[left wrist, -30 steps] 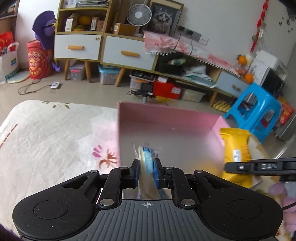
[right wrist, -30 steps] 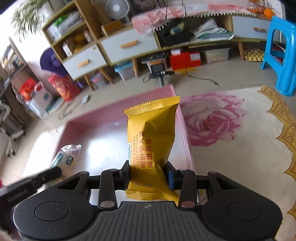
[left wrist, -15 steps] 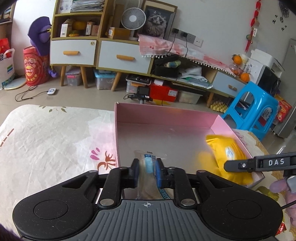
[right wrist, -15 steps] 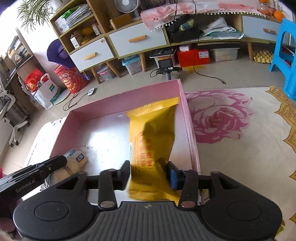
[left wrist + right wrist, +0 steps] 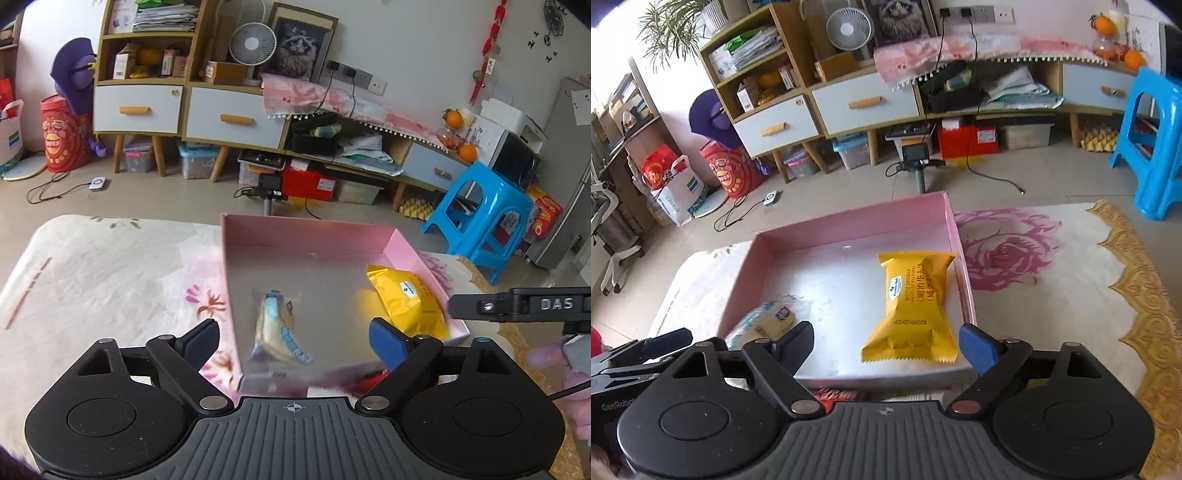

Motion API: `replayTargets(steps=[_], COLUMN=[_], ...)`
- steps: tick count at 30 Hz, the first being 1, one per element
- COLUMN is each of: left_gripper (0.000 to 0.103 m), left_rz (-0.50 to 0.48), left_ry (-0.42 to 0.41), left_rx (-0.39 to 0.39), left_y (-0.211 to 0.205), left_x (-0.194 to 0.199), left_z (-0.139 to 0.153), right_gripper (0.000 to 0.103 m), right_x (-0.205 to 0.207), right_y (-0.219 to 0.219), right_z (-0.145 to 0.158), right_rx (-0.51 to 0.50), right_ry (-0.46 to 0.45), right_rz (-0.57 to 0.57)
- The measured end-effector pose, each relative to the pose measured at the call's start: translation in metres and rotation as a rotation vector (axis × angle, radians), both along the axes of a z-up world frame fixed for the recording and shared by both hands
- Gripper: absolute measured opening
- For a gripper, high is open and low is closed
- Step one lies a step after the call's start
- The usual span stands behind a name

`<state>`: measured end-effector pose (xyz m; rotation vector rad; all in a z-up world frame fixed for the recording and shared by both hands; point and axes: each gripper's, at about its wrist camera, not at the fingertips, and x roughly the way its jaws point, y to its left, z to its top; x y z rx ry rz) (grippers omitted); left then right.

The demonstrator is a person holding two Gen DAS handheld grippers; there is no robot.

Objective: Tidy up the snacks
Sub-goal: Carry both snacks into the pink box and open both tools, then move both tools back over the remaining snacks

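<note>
A pink box (image 5: 306, 230) (image 5: 849, 223) lies open on the floral cloth. A clear-and-blue wrapped snack (image 5: 275, 330) (image 5: 764, 319) lies on the box floor at its left. A yellow packet (image 5: 410, 301) (image 5: 912, 302) lies flat at the box's right side. My left gripper (image 5: 295, 338) hovers above the near rim, jaws opening wide, nothing pressed between the pads. My right gripper (image 5: 886, 343) likewise stands above the yellow packet with jaws opening, not touching it. In the left wrist view the right gripper's finger (image 5: 517, 304) reaches in from the right.
Red-wrapped snacks (image 5: 836, 395) peek out under the box's near rim. A blue stool (image 5: 480, 221) stands right of the table, cabinets (image 5: 236, 118) and storage bins behind. A hand in a pink sleeve (image 5: 554, 365) shows at the right edge.
Both grippers let go: the blue-wrapped snack and the yellow packet dropped onto the box floor. Both grippers opened wide and rose back from the box.
</note>
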<state>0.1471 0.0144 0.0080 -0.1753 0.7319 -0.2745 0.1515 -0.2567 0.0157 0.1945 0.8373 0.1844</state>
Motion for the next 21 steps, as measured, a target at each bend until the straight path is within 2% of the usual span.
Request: replayTargets(steps=[5,9,12,18,21], left_gripper=[0.098,0.101,0.101,0.101,0.101], left_rz=[0.043,0.066,0.071,0.045,0.039], left_ry=[0.018,0.051,0.065,0.100,0.089], left_rx=[0.009,0.038,0.049,0.032,0.059], left_y=[0.019,0.032,0.040,0.061,0.071], left_x=[-0.026,-0.050,-0.067,-0.092,-0.102], left_z=[0.015,0.015,0.006,-0.013,-0.022], right_gripper=[0.085,0.091,0.091,0.095,0.095], right_x=[-0.027,-0.052,-0.070,-0.112,-0.121], right_y=[0.004,0.012,0.021,0.039,0.042], right_z=[0.021,0.030,0.028,0.022,0.006], right_rx=[-0.017,-0.008,0.004,-0.109,-0.145], right_ry=[-0.013,-0.023,-0.032,-0.196,-0.194], right_rz=[-0.009,-0.001,0.030,0.075,0.099])
